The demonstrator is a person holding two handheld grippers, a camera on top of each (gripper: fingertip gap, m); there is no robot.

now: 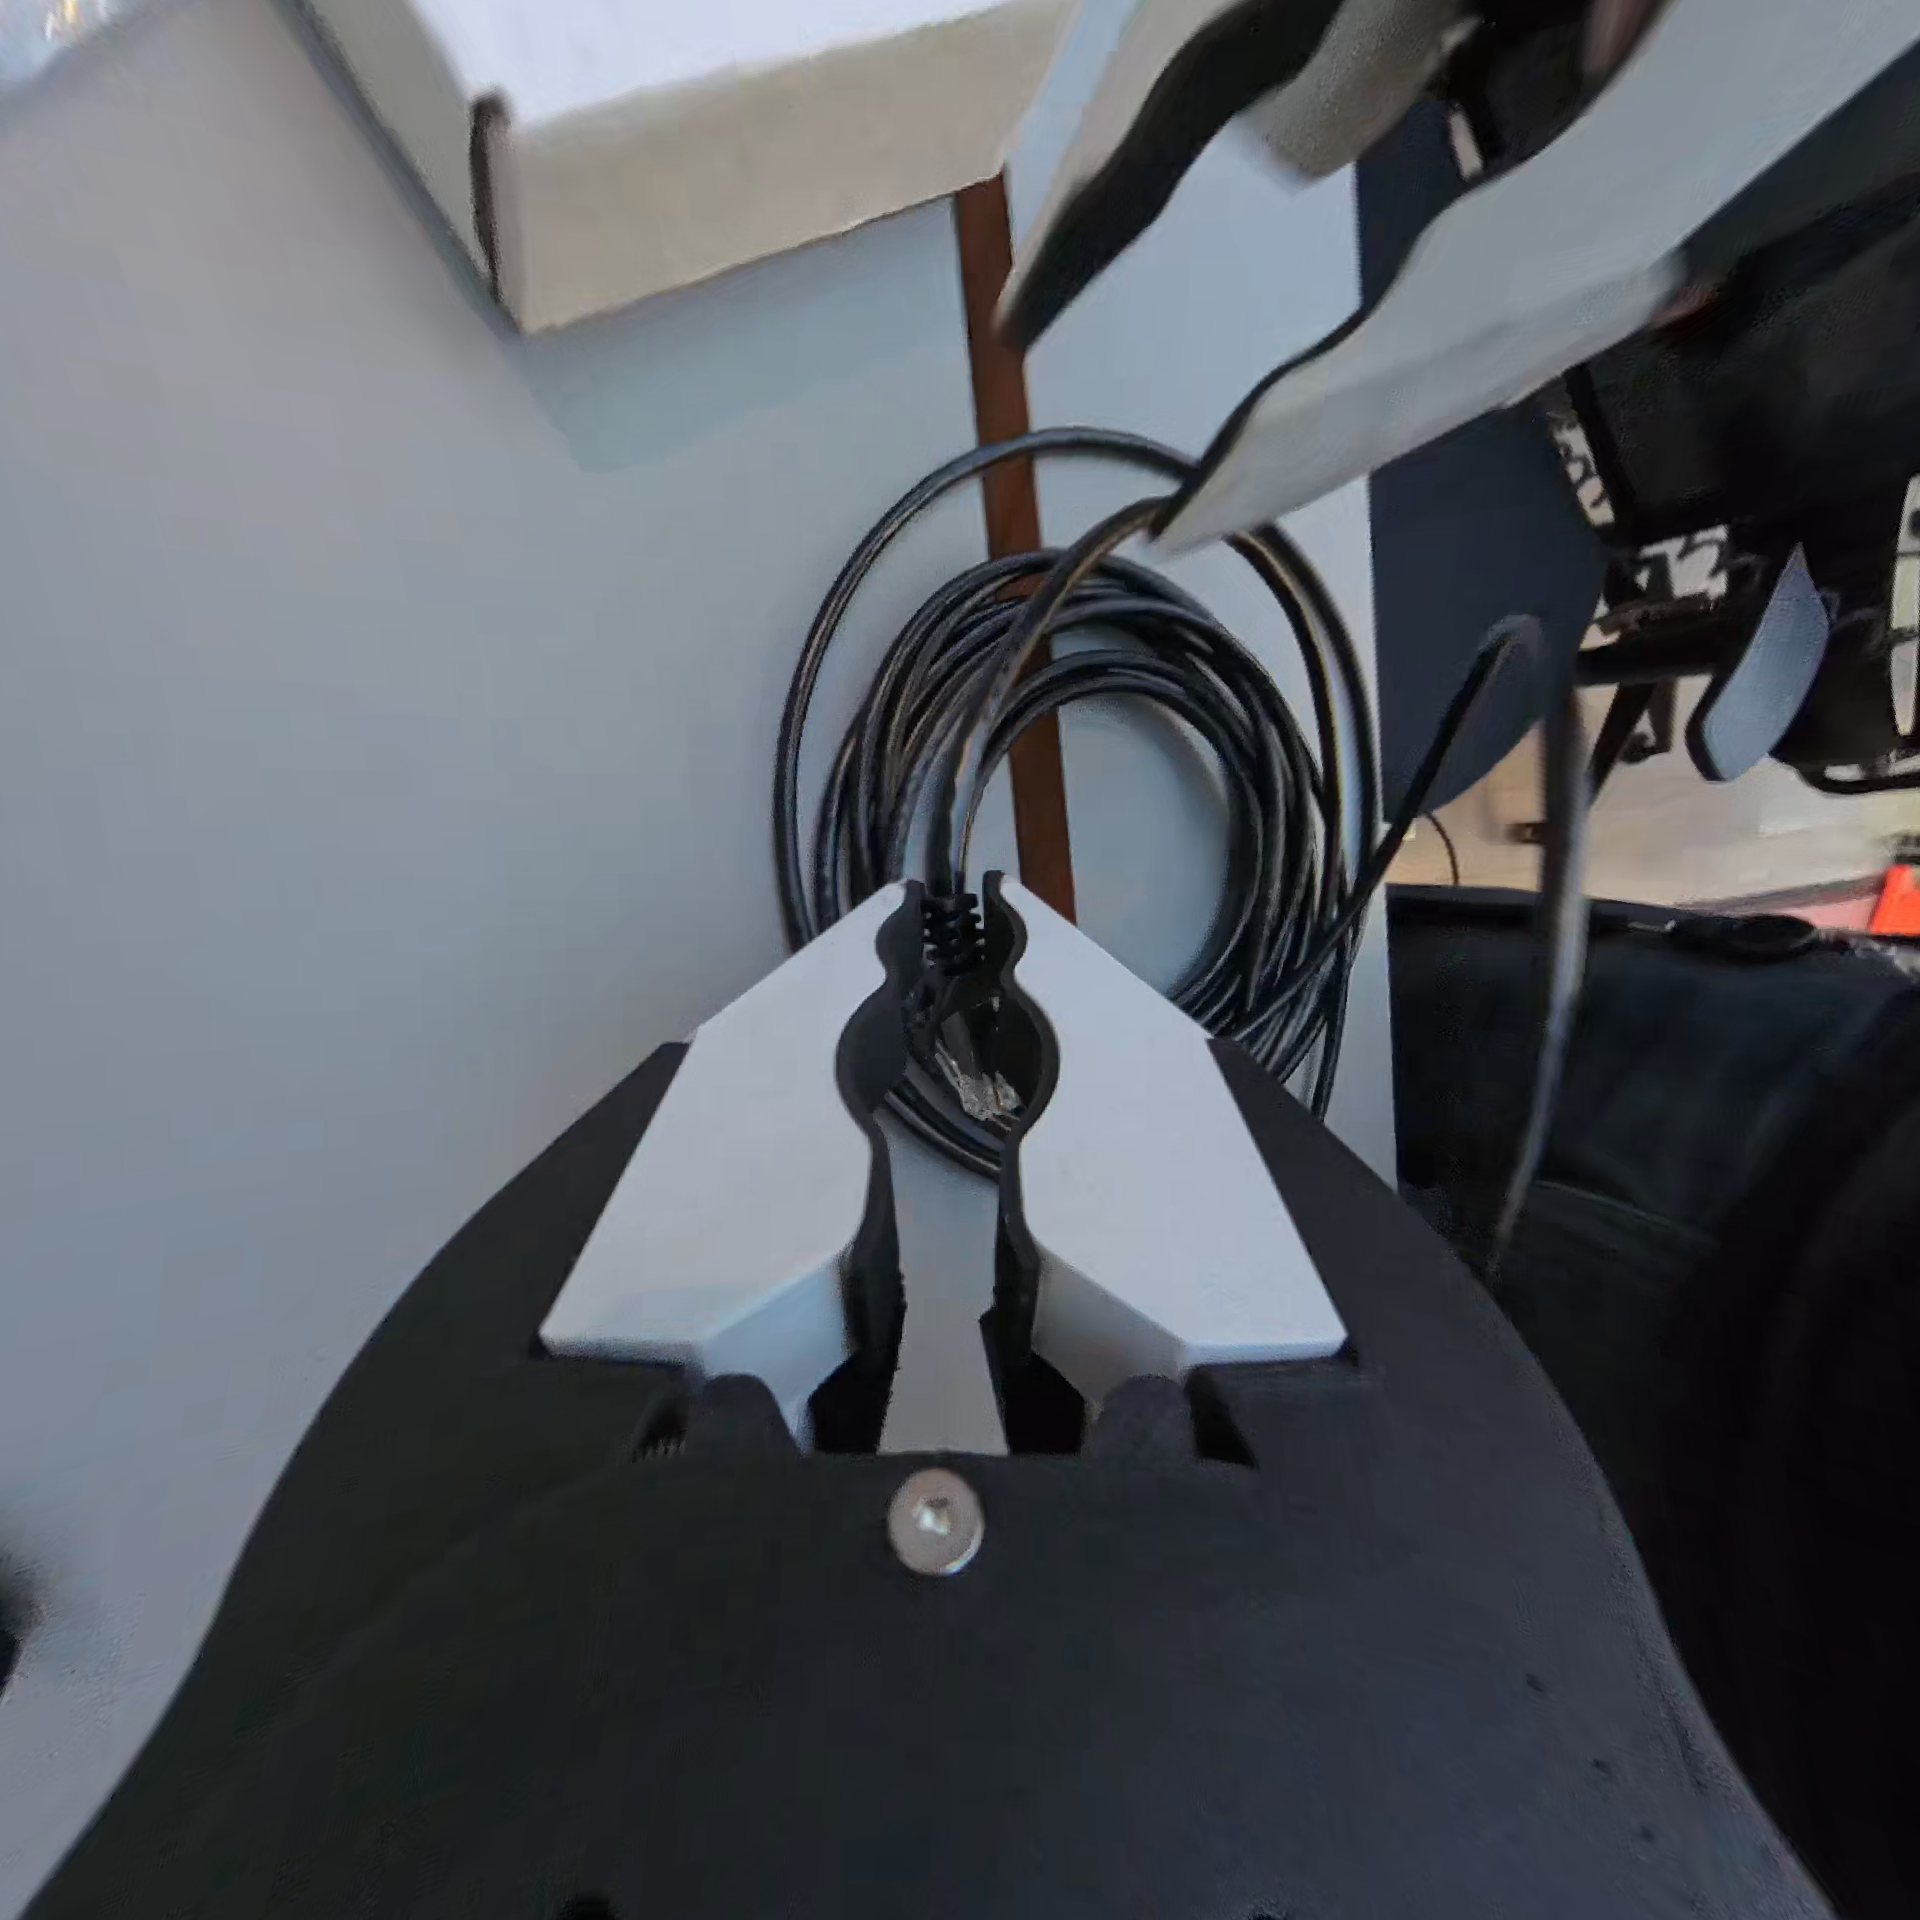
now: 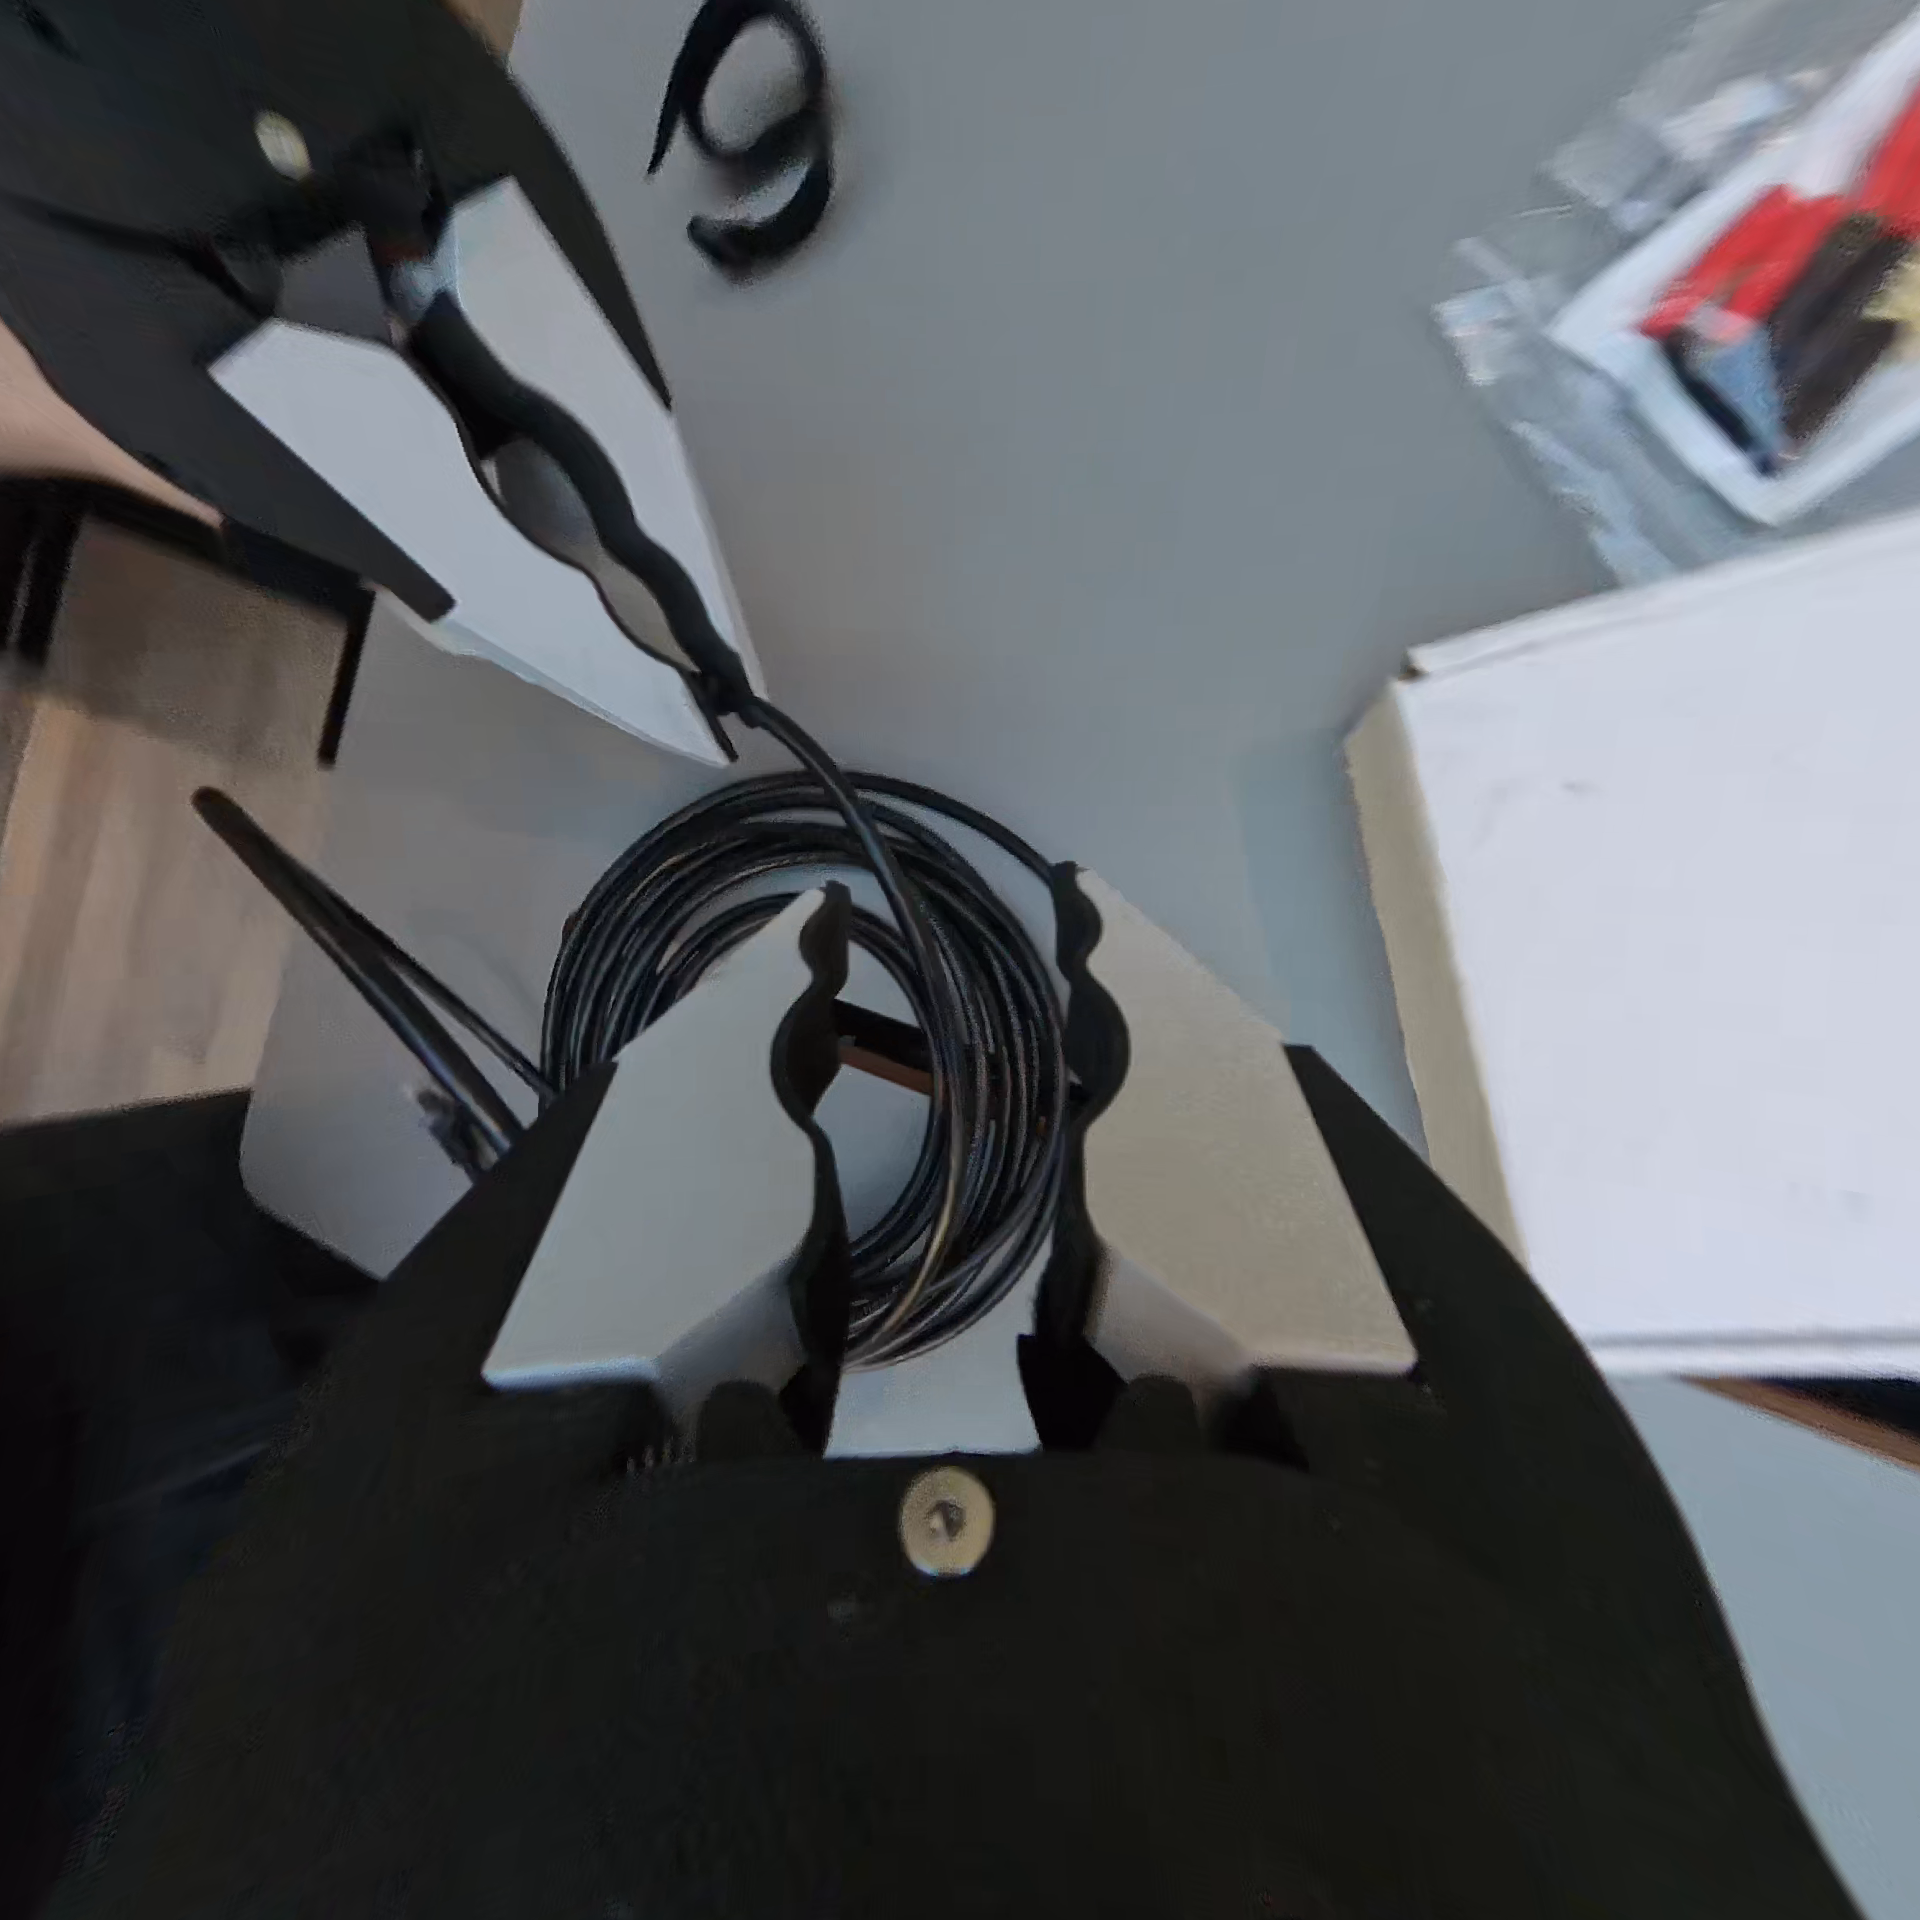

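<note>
A coil of black cable (image 1: pixel 1101 790) lies on a white table (image 1: pixel 312 727). My left gripper (image 1: pixel 951 894) is shut on the cable's end, just behind its clear plug (image 1: pixel 979 1086), which sits between the jaws. The held strand arcs up from the coil. My right gripper (image 1: pixel 1112 426) shows at the top right of the left wrist view, open, with one fingertip at the strand. In the right wrist view my right gripper (image 2: pixel 948 883) is open just above the coil (image 2: pixel 727 935), its fingers straddling the coil's right side. The left gripper (image 2: pixel 719 712) holds the cable end at the upper left.
A white box (image 2: pixel 1662 987) stands to the right of the coil, also in the left wrist view (image 1: pixel 727 177). A clear bag with red and black contents (image 2: pixel 1766 291) lies beyond it. A curled black strap (image 2: pixel 758 145) lies farther off. A thin black strap (image 2: pixel 364 935) sticks out left of the coil. Spacing between my two grippers at the tips: around 8 centimeters.
</note>
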